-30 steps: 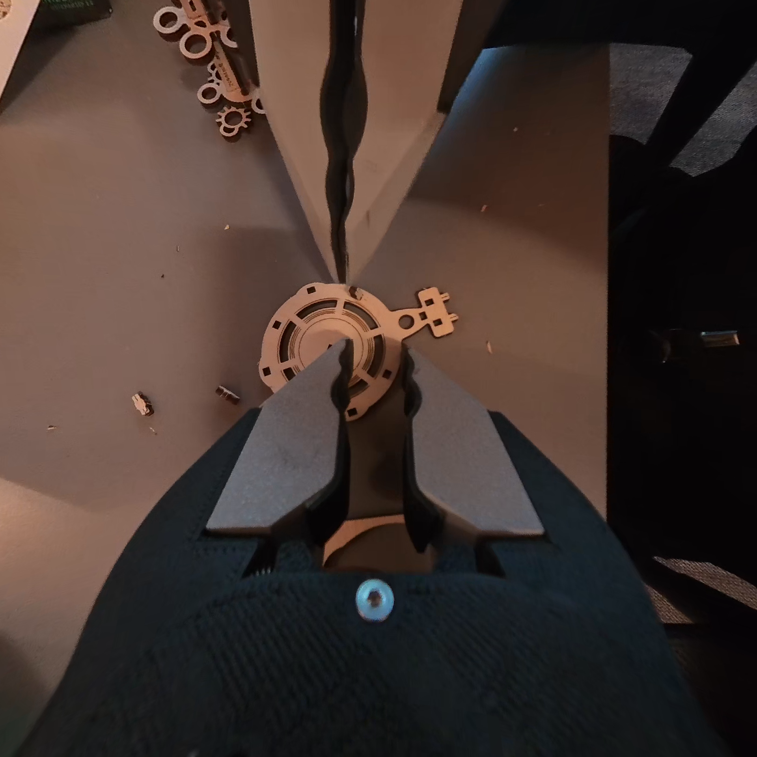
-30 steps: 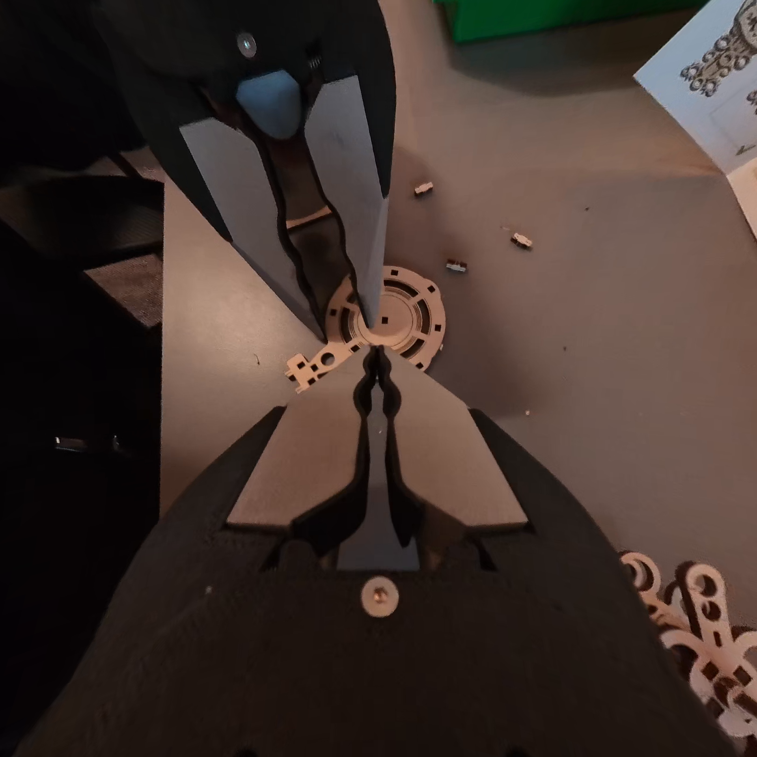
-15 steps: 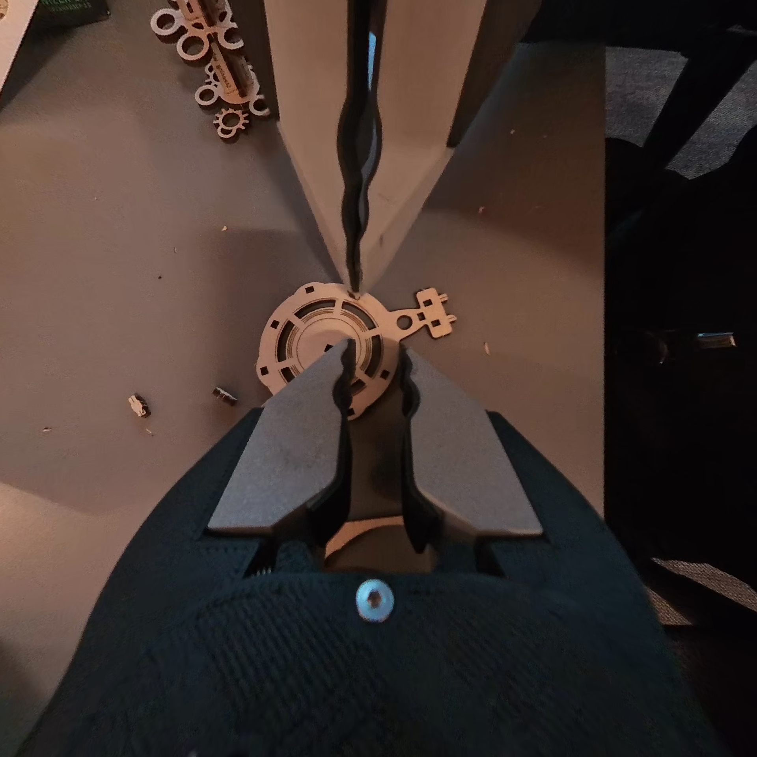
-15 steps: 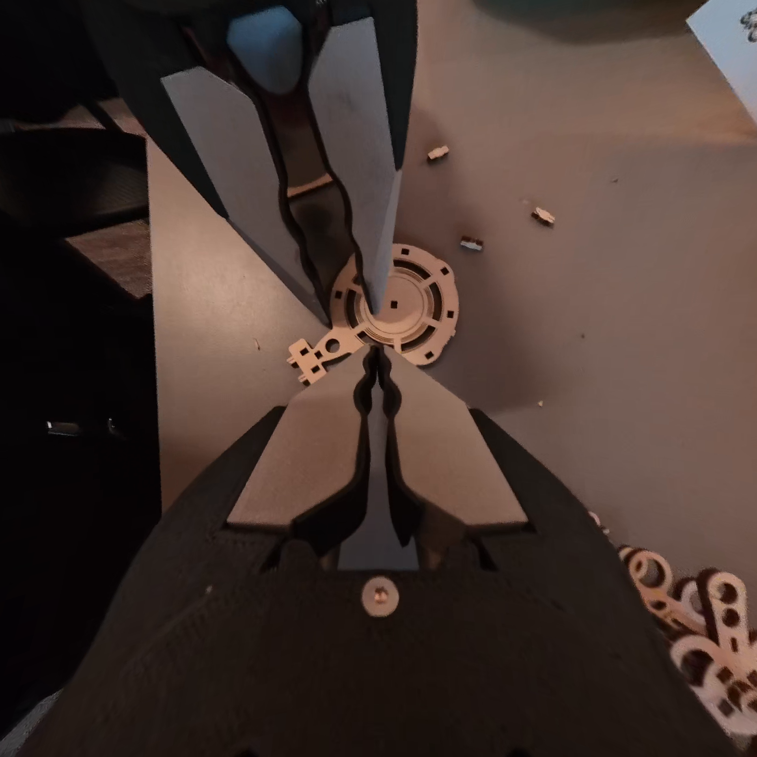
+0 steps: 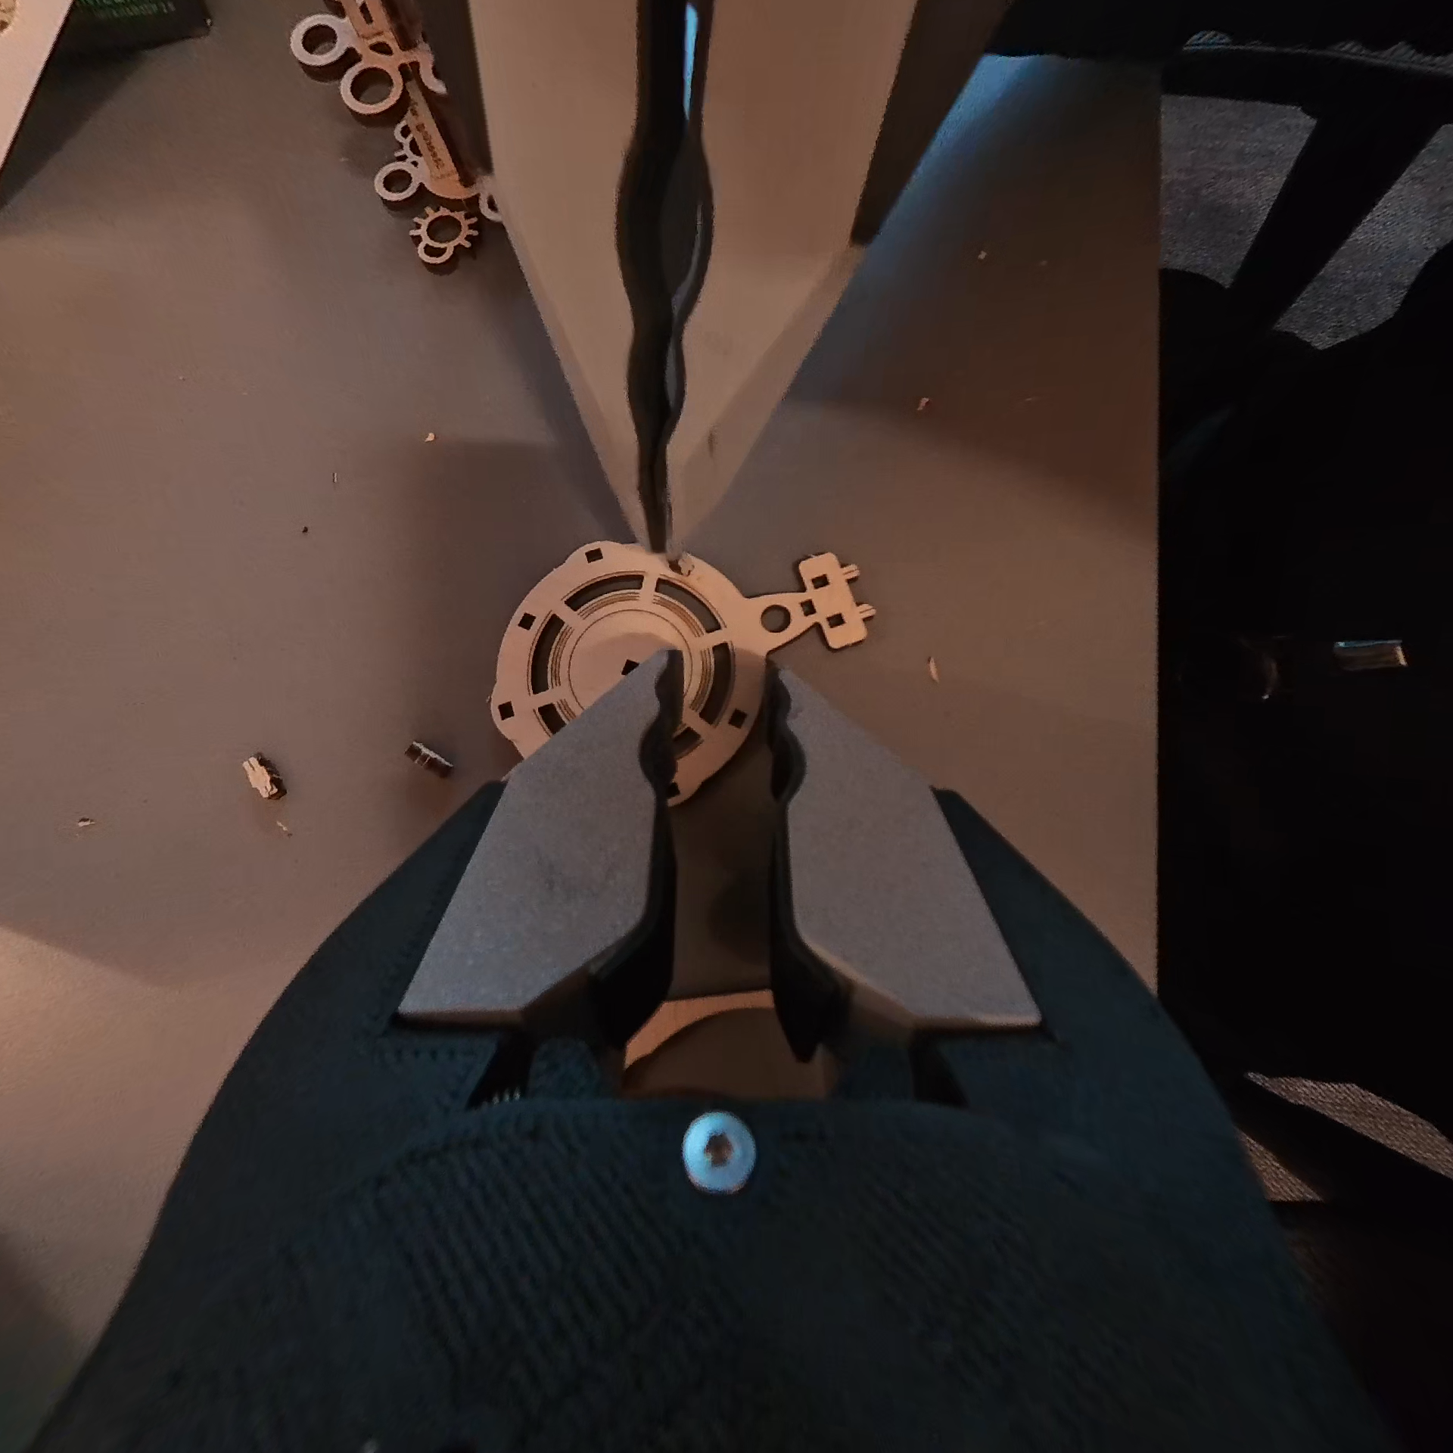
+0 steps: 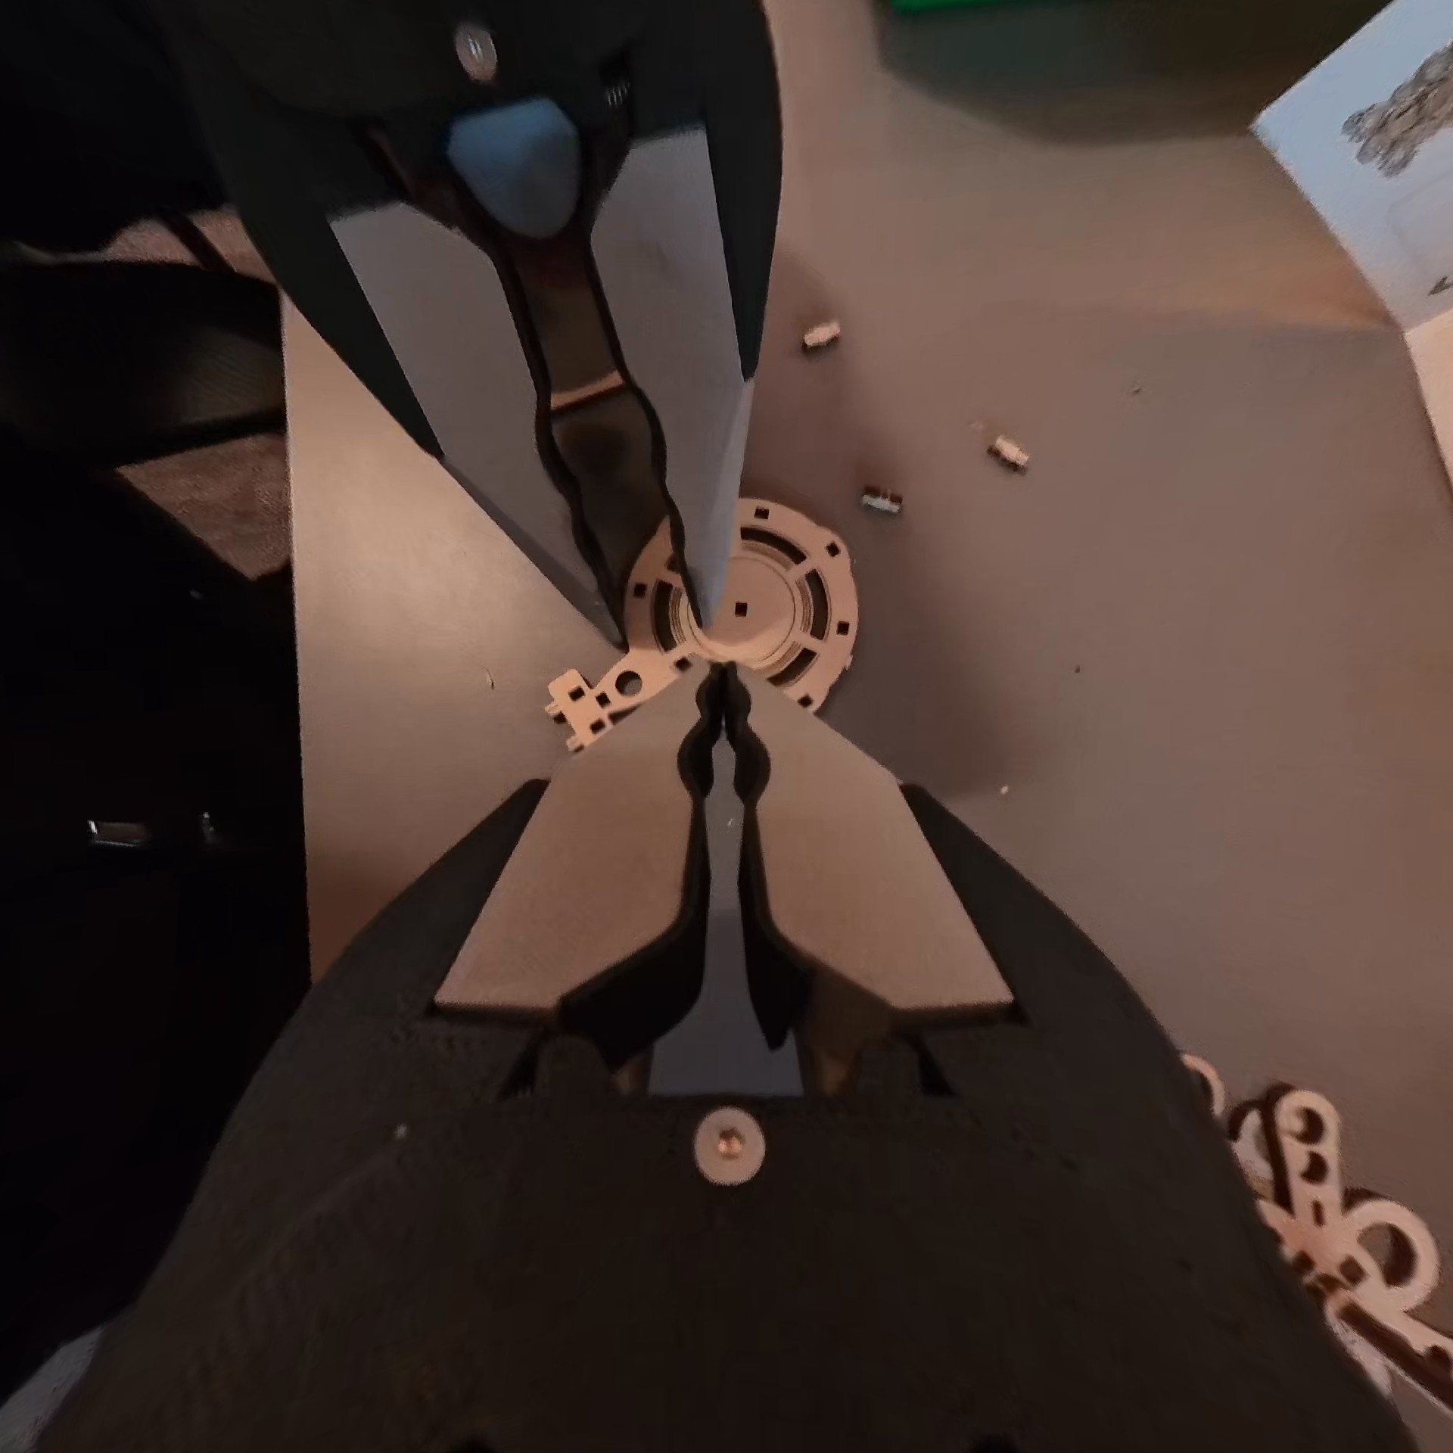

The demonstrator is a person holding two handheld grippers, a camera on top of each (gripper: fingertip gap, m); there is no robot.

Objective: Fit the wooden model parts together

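A round slotted wooden disc (image 5: pixel 550 668) with a notched tab arm (image 5: pixel 825 613) lies flat on the grey table (image 5: pixel 196 393). My left gripper (image 5: pixel 717 664) is open over it, with one fingertip on the disc's centre and the other just off its edge by the arm. My right gripper (image 5: pixel 656 542) comes from the far side, shut, its tips touching the disc's far rim beside a tiny wooden stub (image 5: pixel 684 563). I cannot tell if the stub is gripped. In the right wrist view the disc (image 6: pixel 794 605), the right gripper (image 6: pixel 723 676) and the left gripper (image 6: pixel 660 625) meet the same way.
Two small loose pegs (image 5: pixel 263 774) (image 5: pixel 428 759) lie left of the disc. A pile of ringed wooden parts (image 5: pixel 393 118) lies at the far left, also in the right wrist view (image 6: pixel 1337 1226). A printed sheet (image 6: pixel 1376 157) lies at the far right there. The table edge (image 5: pixel 1160 550) borders a dark chair. The tips of both grippers are at nearly the same place.
The right gripper has shifted and tilted slightly while its tips stay at the disc's rim. The disc and the left gripper have not visibly moved.
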